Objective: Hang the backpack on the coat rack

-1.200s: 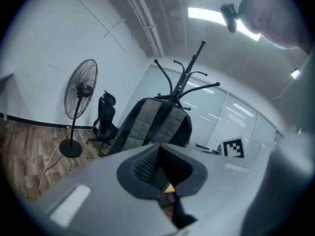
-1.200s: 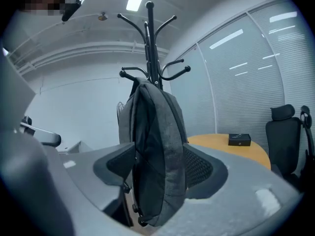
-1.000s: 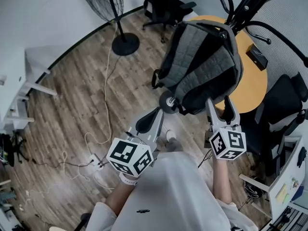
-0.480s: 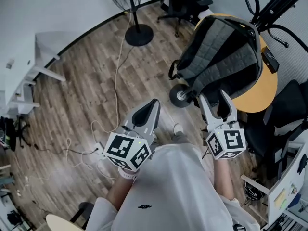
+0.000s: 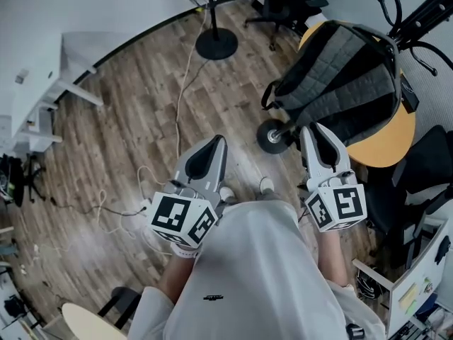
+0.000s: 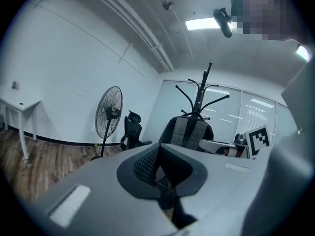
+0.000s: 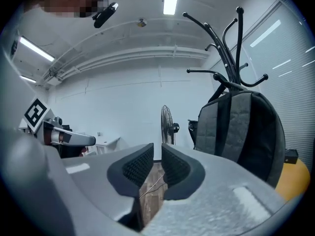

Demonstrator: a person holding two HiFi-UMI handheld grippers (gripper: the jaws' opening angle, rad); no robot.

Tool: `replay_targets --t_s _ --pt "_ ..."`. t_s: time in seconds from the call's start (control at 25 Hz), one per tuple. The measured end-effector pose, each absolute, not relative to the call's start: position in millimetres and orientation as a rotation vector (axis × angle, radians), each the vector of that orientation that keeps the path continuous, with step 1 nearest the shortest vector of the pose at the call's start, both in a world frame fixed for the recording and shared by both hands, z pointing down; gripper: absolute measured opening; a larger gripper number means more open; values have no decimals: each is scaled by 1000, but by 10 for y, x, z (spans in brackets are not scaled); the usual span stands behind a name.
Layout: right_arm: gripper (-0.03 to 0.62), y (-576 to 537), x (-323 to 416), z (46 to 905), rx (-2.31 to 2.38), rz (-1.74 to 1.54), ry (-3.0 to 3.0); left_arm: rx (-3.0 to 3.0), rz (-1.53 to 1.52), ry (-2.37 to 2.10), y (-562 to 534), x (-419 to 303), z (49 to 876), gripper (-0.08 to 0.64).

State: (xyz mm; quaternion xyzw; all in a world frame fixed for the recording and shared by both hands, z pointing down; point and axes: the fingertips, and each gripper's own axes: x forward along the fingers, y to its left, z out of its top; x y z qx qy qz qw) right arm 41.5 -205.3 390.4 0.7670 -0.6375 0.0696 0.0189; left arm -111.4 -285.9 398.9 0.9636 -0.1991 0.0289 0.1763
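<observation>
- Hanging from the coat rack (image 5: pixel 419 11), the grey and black backpack (image 5: pixel 340 76) is clear of the wooden floor (image 5: pixel 120 119). Its quilted back panel faces the person.
- At the backpack's lower edge, the right gripper (image 5: pixel 316 132) is near the fabric but not touching it. Its jaws have just been closing and now stand almost together, with only a narrow slit between the pads and nothing in it.
- Further left, over bare floor, the left gripper (image 5: pixel 214 145) is well apart from the backpack, its jaws together and empty.
- Behind the backpack is a round yellow worktop (image 5: pixel 389 144).
- Beyond it stand a standing fan (image 5: pixel 214 37) and a black office chair (image 5: pixel 283 2), and a pale cable (image 5: pixel 180 98) trails across the floor from the fan's base.
</observation>
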Motion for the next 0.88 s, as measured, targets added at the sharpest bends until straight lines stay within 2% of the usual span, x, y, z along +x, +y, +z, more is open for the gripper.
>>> replay_targets --t_s 0.12,0.88 --pt "0 -2075 376 3882 2365 197 -1998 2750 88 -605 -2903 -1182 3939 18" --pt "2 -2194 185 3986 2262 205 -2052 2791 94 -733 -2989 -1356 3937 18"
